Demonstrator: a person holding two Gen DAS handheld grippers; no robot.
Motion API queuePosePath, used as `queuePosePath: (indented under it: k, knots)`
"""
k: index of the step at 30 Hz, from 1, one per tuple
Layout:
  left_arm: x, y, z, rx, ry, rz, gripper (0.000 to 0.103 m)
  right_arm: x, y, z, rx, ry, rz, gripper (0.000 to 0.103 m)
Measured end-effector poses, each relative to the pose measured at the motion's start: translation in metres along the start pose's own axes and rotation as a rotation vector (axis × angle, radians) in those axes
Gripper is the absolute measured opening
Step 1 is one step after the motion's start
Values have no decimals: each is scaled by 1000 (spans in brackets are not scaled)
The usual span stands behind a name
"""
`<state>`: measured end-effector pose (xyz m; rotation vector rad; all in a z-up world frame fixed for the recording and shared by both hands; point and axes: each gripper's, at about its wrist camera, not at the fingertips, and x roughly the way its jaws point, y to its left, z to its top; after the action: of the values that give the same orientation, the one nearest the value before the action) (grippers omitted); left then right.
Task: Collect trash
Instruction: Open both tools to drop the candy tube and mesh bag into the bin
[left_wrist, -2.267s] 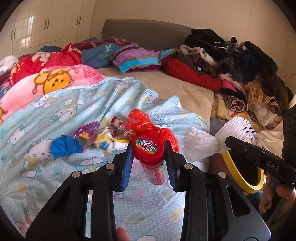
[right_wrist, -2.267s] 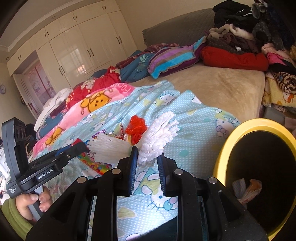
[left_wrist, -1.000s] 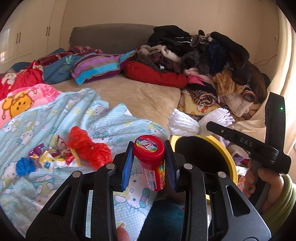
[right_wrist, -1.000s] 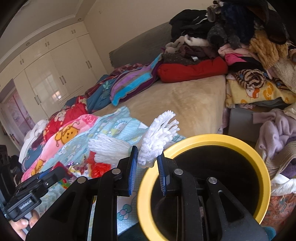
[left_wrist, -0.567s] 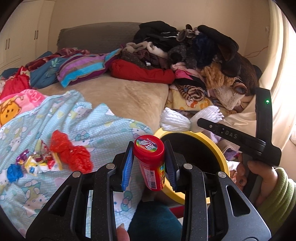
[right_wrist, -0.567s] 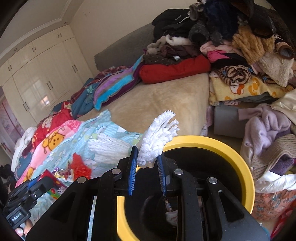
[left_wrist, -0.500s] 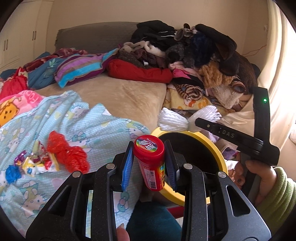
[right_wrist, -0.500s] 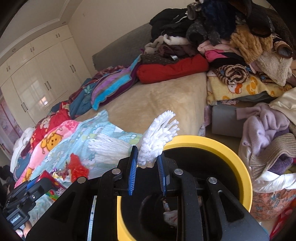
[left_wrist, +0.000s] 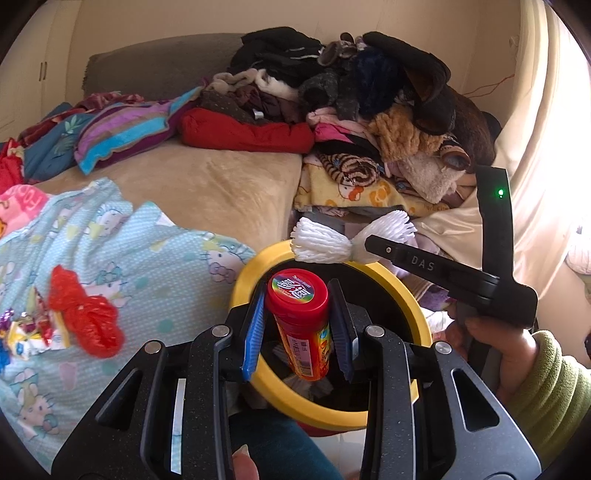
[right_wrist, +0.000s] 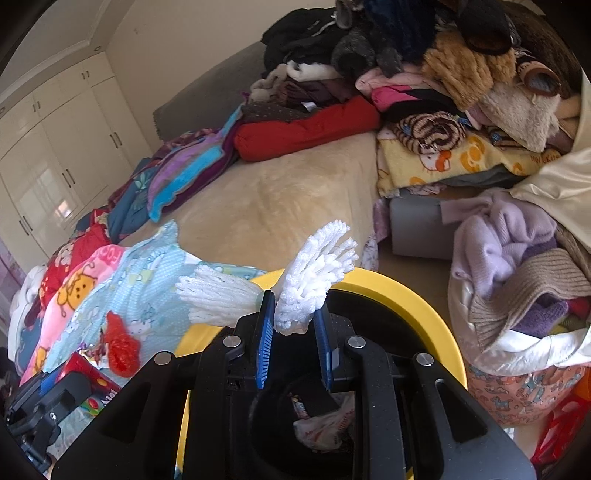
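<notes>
Left hand-held gripper (left_wrist: 298, 328) is clamping a red candy bottle (left_wrist: 300, 325) between its blue pads, holding it upright but slightly tilted over the open mouth of the yellow-rimmed bin (left_wrist: 391, 416). Right hand-held gripper (right_wrist: 293, 345) is hovering over the same bin (right_wrist: 413, 302), its blue pads sitting a little apart with a white foam net (right_wrist: 291, 291) lying between them; whether they are pinching it is not clear. Inside the bin, crumpled wrappers (right_wrist: 325, 430) are lying at the bottom. Left of the bin, a red plastic bag (left_wrist: 83, 314) and a cluster of candy wrappers (left_wrist: 27, 332) are resting on the light-blue cartoon blanket (left_wrist: 140, 266) covering the bed (left_wrist: 221, 188). Beyond the bin, a pile of clothes (left_wrist: 369, 110) is covering the bed's far corner.
</notes>
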<state>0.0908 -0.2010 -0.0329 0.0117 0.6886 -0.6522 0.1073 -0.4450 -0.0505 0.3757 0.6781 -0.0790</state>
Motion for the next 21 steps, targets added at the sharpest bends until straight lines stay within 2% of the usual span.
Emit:
queuePosePath:
  k: [16,18,19,20,21]
  knots:
    - [38,-4,-14,-13,68,-22,26,23,-21,-9,25,84,-14,23]
    - [41,-2,-15,-17,74,-36,26,27,-23,-9,32,100,-16,32]
    - [43,-1,-16,-22,80,-49,30,27,-26,-10,48,99,-29,48]
    - [44,1,-18,-27,85,-51,38,27,-29,-10,67,96,-33,59]
    - [45,4,-19,-41,90,-41,62,27,-30,-9,77,95,-29,59]
